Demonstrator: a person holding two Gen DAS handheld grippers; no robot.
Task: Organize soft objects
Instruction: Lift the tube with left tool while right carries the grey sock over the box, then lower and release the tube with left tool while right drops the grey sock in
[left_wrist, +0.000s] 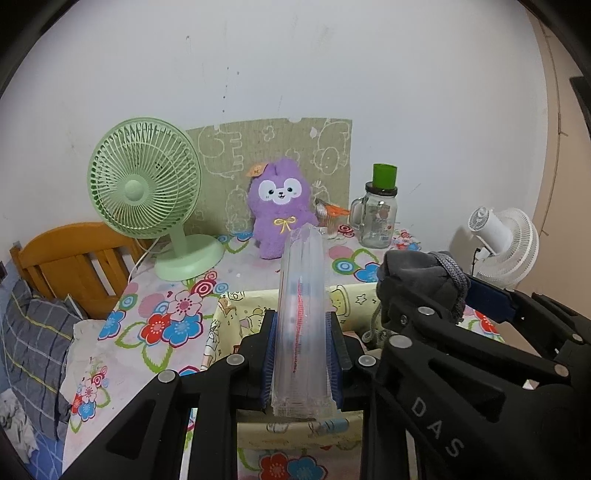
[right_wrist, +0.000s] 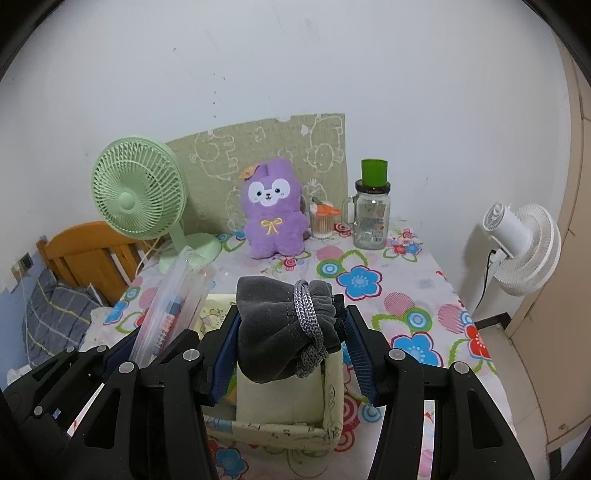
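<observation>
Your left tongs (left_wrist: 303, 354) clamp a clear plastic pouch (left_wrist: 303, 314), long axis pointing away from you; your right tongs (right_wrist: 291, 325) grip a grey drawstring pouch (right_wrist: 280, 328). Both hang directly above the fabric basket (right_wrist: 280, 430) on the floral counter (right_wrist: 406, 295). Purple plush (right_wrist: 273, 218) sits by the wall.

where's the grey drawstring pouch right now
In the right wrist view, the grey drawstring pouch sits clamped in the right gripper, above the cream fabric basket.
</observation>
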